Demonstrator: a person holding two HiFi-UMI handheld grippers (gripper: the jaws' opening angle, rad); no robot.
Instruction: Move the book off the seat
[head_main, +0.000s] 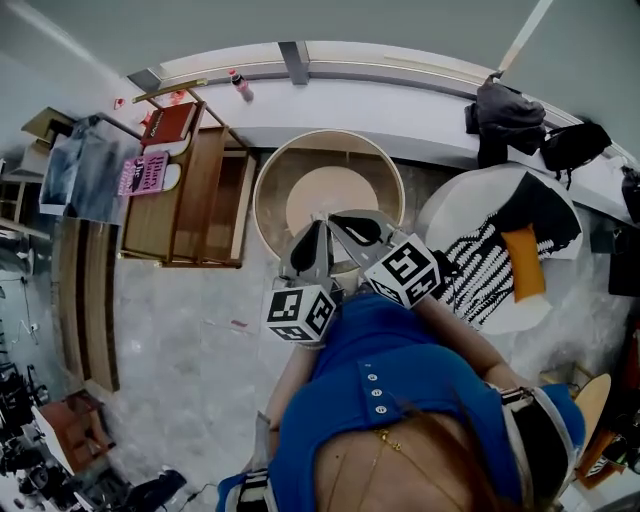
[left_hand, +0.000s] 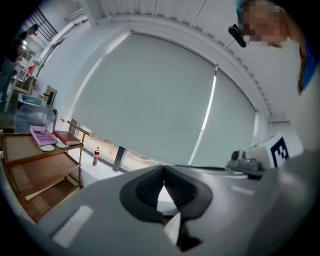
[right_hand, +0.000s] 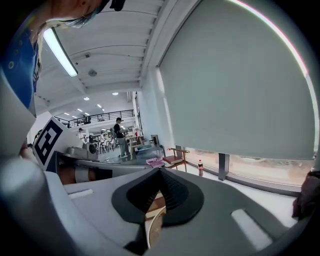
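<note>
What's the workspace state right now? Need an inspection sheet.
Surface: pale floor; round seat shows no book, its near edge hidden behind the grippers.
Job's things: red book and pink book lie on top of the wooden shelf.
Clutter: bottle on the sill; striped cloth and orange item on the white chair.
Grippers: left gripper shut, empty; right gripper shut, empty; side by side over the seat.
Cables: nothing seen.
Surroundings: blind down; dark bags on the sill; people far off.

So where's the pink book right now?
In the head view's upper left, the pink book lies on the top tier of the wooden shelf unit, right beside a red book.
</note>
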